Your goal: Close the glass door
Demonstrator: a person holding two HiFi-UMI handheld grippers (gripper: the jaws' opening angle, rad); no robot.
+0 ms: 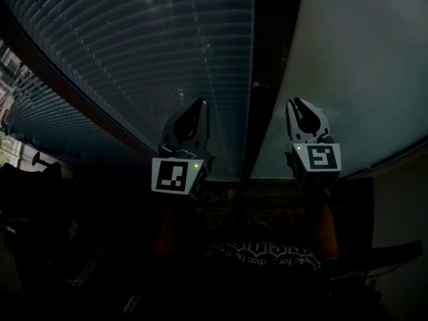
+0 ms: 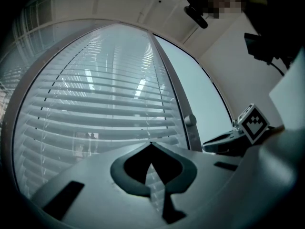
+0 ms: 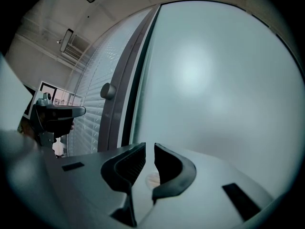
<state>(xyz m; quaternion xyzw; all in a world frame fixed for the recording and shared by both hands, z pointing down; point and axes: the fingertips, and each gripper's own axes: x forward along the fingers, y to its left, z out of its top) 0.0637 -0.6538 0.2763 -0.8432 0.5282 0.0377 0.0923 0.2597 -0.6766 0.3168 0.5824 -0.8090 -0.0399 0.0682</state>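
Note:
The glass door [image 1: 154,52] with slatted blinds behind it fills the left of the head view; its dark upright frame [image 1: 262,59] carries a round knob [image 2: 190,120], which also shows in the right gripper view as the knob [image 3: 107,90]. A frosted panel [image 1: 354,65] stands to the right of the frame. My left gripper [image 1: 194,112] is held up before the blinds, left of the frame, jaws shut on nothing. My right gripper [image 1: 305,111] hovers before the frosted panel [image 3: 214,80], its jaws together but for a thin slit, nothing between them. Neither touches the door.
Dim furniture [image 1: 40,172] sits at the lower left. The person's dark printed clothing [image 1: 267,256] shows at the bottom. A ceiling unit [image 3: 69,42] hangs at the upper left of the right gripper view. A narrow dark gap [image 3: 138,80] runs between frame and frosted panel.

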